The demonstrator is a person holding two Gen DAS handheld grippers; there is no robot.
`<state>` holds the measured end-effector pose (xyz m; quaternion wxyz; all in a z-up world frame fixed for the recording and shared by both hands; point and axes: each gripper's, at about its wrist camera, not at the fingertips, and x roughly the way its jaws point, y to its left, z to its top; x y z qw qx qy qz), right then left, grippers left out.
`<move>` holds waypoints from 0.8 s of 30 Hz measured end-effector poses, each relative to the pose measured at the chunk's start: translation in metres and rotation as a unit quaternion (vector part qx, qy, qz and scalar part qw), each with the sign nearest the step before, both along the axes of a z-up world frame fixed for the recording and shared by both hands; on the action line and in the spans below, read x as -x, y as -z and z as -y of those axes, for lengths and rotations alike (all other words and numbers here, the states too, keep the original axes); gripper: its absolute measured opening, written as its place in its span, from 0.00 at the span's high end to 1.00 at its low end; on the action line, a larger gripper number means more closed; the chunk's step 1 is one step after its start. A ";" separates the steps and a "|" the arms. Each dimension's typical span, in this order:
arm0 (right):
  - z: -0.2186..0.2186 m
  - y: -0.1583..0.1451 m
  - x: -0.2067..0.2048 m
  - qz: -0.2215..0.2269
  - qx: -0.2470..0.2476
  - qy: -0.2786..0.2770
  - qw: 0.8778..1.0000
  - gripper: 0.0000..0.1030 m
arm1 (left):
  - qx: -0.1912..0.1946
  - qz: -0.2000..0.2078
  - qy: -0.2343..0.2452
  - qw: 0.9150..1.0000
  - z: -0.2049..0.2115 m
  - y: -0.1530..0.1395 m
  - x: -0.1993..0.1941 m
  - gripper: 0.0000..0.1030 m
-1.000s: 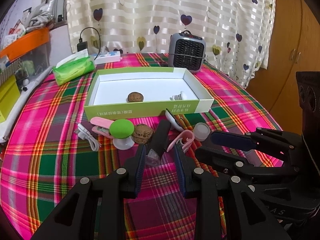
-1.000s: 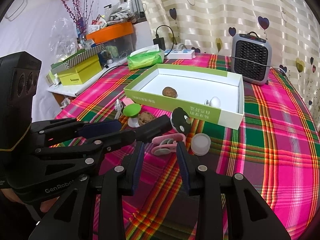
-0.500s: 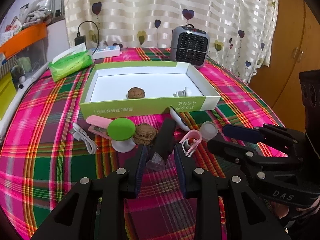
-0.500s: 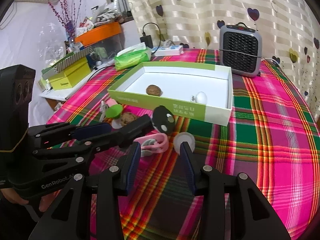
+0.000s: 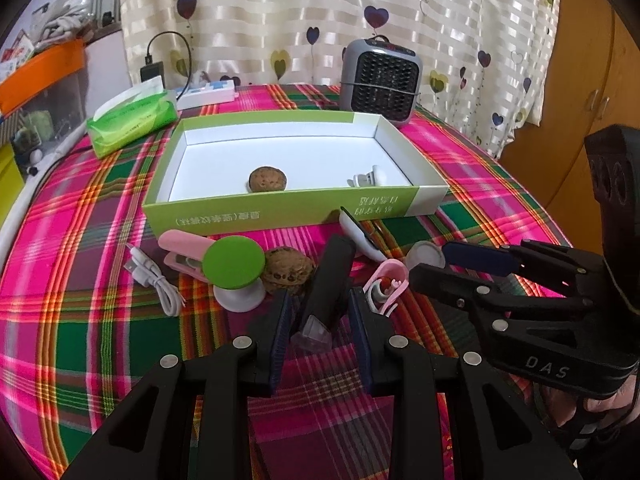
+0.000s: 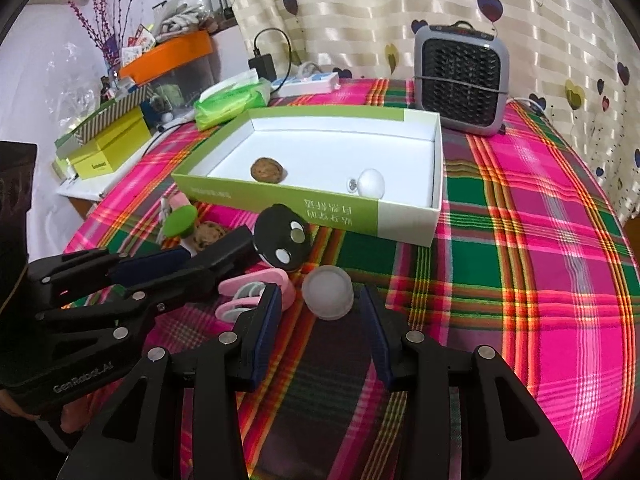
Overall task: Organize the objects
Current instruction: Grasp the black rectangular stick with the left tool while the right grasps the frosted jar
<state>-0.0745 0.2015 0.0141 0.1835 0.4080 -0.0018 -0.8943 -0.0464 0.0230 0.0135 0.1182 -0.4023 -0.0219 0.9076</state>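
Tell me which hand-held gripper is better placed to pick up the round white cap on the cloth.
Right. The right hand-held gripper is open with the cap just ahead, centred between its fingers. The left hand-held gripper faces the black stick instead, and the cap lies off to its right.

Landmark: green box [image 6: 280,196].
Inside box: mostly bare; walnut [image 6: 268,170] and white knob [image 6: 371,182] near front wall.
In front of box: crowded with clutter [image 5: 280,272].
Right of box: open tablecloth [image 6: 540,240].
Behind box: heater [image 6: 460,80].

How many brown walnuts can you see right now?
2: one brown walnut inside the green-and-white cardboard box, one on the plaid tablecloth beside the green-topped stand. Others may be hidden.
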 end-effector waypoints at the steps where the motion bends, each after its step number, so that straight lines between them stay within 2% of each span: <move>1: -0.001 0.000 0.001 -0.001 -0.001 0.001 1.000 0.59 | -0.002 0.002 0.001 1.000 0.000 0.001 0.001 0.74; 9: -0.007 0.006 0.011 0.018 0.006 0.011 1.000 0.59 | -0.010 0.004 0.003 1.000 -0.001 0.002 0.006 0.74; 13: -0.006 0.006 0.012 0.022 0.007 0.009 1.000 0.70 | -0.015 0.006 0.005 1.000 -0.001 0.001 0.007 0.74; 17: -0.011 0.006 0.012 0.023 0.010 0.019 0.999 0.70 | -0.024 0.017 0.016 0.999 -0.002 0.004 0.006 0.76; 20: -0.014 0.006 0.013 0.022 0.012 0.023 0.999 0.70 | -0.017 0.018 0.026 0.999 -0.008 0.004 0.003 0.78; 24: -0.015 0.006 0.013 0.023 0.015 0.021 0.999 0.70 | -0.018 0.014 0.017 1.000 -0.006 0.003 0.002 0.78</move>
